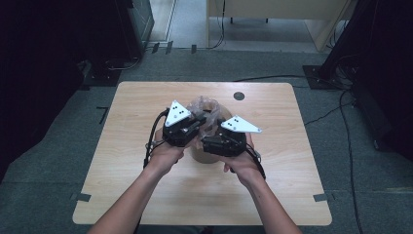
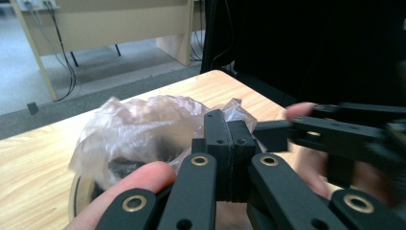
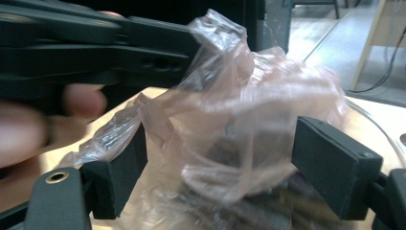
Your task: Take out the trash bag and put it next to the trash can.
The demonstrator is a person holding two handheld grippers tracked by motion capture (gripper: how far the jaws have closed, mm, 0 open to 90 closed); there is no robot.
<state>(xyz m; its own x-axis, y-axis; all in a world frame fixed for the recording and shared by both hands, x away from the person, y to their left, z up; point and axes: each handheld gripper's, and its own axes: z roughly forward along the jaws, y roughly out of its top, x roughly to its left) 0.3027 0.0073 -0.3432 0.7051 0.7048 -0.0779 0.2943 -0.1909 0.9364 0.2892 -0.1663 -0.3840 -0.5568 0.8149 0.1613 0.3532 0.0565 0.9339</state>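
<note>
I see both grippers meeting over the middle of the light wooden desk [image 1: 272, 195], each held in one of the person's hands. Between them sits a crumpled clear plastic bag [image 1: 204, 108], which seems to line a round brownish container [image 1: 203, 157] standing on the desk; the container is mostly hidden under the hands, so I can't be sure what it is.

In the left gripper view, the left gripper [image 2: 230, 139] has its fingers [image 2: 218, 139] pressed flat together, and a fold of the plastic bag [image 2: 139, 120] rises right behind their tips; I think they pinch the film, though the contact itself is hidden. A thumb [image 2: 139, 179] rests just beside that gripper's linkage.

In the right gripper view, the right gripper [image 3: 230, 163] has its fingers [image 3: 335, 163] spread wide, one on either side of the bunched film [image 3: 249, 110], with the bag between them and not clamped. The left gripper crosses the top left of that view, touching the bag's upper edge.

A dark round grommet [image 1: 238, 96] sits near the desk's far edge.
</note>
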